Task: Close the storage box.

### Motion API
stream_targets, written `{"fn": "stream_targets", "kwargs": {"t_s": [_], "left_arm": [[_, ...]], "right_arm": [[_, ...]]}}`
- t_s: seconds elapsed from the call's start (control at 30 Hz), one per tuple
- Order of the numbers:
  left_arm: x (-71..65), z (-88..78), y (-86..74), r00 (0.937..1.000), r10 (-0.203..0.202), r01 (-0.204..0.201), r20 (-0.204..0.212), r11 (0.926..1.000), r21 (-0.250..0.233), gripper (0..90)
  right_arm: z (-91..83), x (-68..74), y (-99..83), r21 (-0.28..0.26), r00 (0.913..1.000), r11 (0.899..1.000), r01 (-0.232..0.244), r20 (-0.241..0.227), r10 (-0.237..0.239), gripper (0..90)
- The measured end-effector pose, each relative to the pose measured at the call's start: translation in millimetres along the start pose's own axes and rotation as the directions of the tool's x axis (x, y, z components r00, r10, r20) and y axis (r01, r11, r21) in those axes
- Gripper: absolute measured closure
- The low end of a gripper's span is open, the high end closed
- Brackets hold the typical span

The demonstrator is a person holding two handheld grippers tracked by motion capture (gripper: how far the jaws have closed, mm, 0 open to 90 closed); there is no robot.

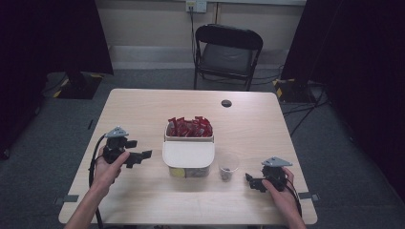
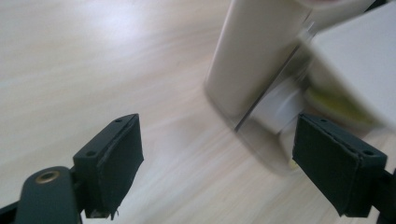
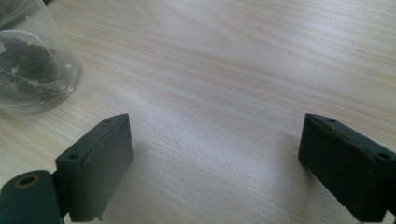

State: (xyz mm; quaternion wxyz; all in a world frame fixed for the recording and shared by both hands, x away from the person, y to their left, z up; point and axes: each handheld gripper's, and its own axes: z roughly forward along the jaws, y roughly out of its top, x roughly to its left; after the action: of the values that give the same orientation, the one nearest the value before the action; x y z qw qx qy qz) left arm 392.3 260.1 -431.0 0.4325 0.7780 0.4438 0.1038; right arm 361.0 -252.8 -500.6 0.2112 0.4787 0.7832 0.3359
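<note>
A white box (image 1: 188, 154) with a closed lid stands mid-table, and red packets (image 1: 189, 127) fill an open tray behind it. Right of the box is a clear plastic cup (image 1: 228, 167) with dark bits in it. My left gripper (image 1: 139, 150) is held just left of the box, open and empty. In the left gripper view the gripper (image 2: 217, 125) faces the blurred box (image 2: 254, 60), jaws wide apart. My right gripper (image 1: 252, 182) rests right of the cup, open. In the right gripper view the gripper (image 3: 212, 125) hovers over bare wood, with the cup (image 3: 29, 65) at upper left.
The wooden table (image 1: 143, 109) has a dark round grommet (image 1: 226, 103) near its far edge. A black folding chair (image 1: 228, 50) stands beyond the table. Dark curtains hang at both sides of the room. Cables trail from both grippers over the near edge.
</note>
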Motion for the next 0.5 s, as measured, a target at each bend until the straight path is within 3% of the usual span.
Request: {"fn": "stream_targets", "kwargs": {"t_s": [0.07,0.17,0.23,0.33,0.5], "left_arm": [[1.8,1.2,-5.3,1.0,0.006,-0.006,0.0,0.9999,0.014,15.7],[5.8,8.1,-22.3,0.9994,0.012,-0.009,-0.032,0.996,0.089,15.7],[6.7,9.8,-30.6,0.9977,0.033,-0.027,-0.06,0.9942,0.105,15.8],[9.0,12.8,-43.3,0.9953,0.055,-0.042,-0.08,0.9872,0.154,15.9],[13.2,18.7,-56.3,0.9918,0.045,-0.027,-0.12,0.989,0.146,15.9]], "right_arm": [[-0.1,0.1,0.0,0.001,1.0,1.0,-0.002,0.001,0.002,9.4],[-0.1,0.1,0.0,0.001,1.0,1.0,-0.002,0.001,0.002,9.4],[-0.3,0.2,-0.1,0.003,1.0,1.0,-0.002,0.002,0.002,9.4],[-0.2,0.2,-0.1,0.002,1.0,1.0,-0.002,0.002,0.002,9.4],[-0.2,0.1,-0.1,0.001,1.0,1.0,-0.001,0.002,0.001,9.4]]}}
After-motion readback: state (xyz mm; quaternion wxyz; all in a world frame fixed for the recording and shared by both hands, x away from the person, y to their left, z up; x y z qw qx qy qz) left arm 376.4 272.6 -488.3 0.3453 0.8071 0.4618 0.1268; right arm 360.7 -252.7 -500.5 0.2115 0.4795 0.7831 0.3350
